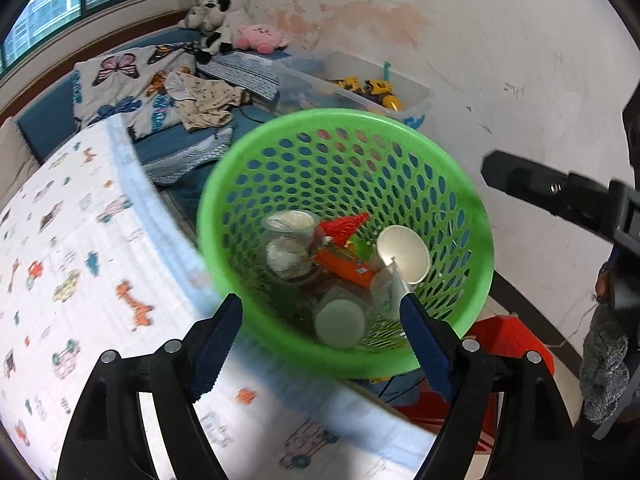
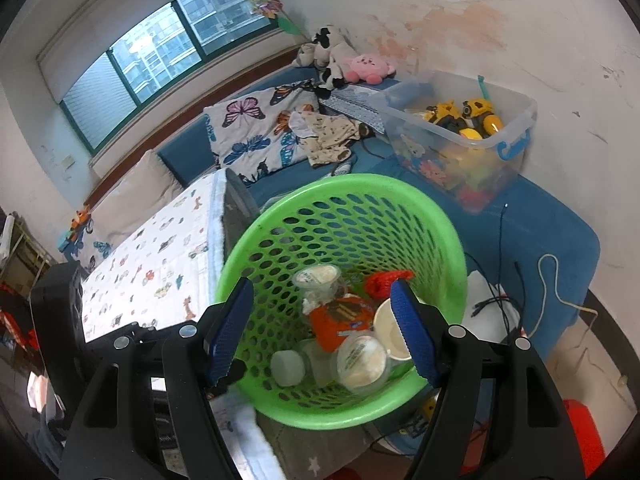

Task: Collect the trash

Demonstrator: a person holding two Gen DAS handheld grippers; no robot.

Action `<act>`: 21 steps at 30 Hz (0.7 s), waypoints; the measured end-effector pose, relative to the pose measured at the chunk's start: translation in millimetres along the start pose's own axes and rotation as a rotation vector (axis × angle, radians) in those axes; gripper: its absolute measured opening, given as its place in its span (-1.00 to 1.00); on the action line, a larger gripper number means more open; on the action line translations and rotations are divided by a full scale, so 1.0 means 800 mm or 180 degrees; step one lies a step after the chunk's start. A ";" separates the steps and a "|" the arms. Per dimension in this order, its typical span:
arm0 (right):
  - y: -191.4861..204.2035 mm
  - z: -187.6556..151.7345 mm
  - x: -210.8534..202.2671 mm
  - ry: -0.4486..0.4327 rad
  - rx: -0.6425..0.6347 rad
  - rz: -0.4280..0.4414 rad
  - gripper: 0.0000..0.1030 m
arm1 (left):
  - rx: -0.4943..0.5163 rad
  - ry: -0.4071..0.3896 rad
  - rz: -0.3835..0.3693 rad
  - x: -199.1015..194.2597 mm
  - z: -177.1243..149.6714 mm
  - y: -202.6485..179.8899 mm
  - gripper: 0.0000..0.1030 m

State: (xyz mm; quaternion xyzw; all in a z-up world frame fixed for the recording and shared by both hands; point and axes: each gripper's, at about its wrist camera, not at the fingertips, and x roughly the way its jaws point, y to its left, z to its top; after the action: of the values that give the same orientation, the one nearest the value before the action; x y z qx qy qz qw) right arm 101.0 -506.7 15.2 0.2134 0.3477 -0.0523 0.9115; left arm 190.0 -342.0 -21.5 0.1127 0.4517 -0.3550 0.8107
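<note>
A green perforated basket (image 1: 340, 114) (image 2: 352, 180) stands beside the bed. Inside lie clear lidded cups (image 2: 362, 362), an orange wrapper (image 2: 340, 318), red netting (image 1: 344, 226), a white paper cup (image 1: 404, 254) and a white cap (image 2: 287, 368). My left gripper (image 1: 320, 344) hovers open over the basket's near rim, with nothing pressed between its blue pads. My right gripper (image 2: 322, 330) is also open above the basket; its left finger is over the rim, its right finger over the inside. It grips nothing. In the left wrist view the right gripper (image 1: 560, 196) reaches in just past the basket's right rim.
A bed with a printed sheet (image 1: 80, 260) (image 2: 160, 248) lies to the left of the basket. Behind it, a blue bench carries a butterfly blanket (image 2: 248, 132), plush toys and a clear toy bin (image 2: 460, 140). A red stool (image 1: 512, 344) and loose cables (image 2: 500, 300) are on the right.
</note>
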 end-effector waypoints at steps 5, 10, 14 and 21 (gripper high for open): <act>0.020 -0.013 -0.007 -0.0022 -0.0099 0.0015 0.40 | -0.0090 -0.0150 0.0142 -0.031 -0.017 0.027 0.54; 0.048 -0.032 -0.009 -0.0037 -0.0311 -0.0017 0.40 | -0.0258 -0.0247 0.0240 -0.058 -0.035 0.056 0.64; 0.076 -0.051 -0.011 -0.0088 -0.0515 -0.0015 0.46 | -0.0357 -0.0384 0.0416 -0.087 -0.053 0.080 0.67; 0.123 -0.078 -0.019 -0.0190 -0.0816 0.0002 0.57 | -0.0583 -0.0610 0.0604 -0.138 -0.082 0.116 0.82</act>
State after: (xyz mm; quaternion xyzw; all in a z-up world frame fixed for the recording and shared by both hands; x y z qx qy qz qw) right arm 75.5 -392.4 18.3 0.0935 0.3242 -0.0134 0.9412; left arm 172.6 -189.4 17.9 0.0461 0.3901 -0.2432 0.8869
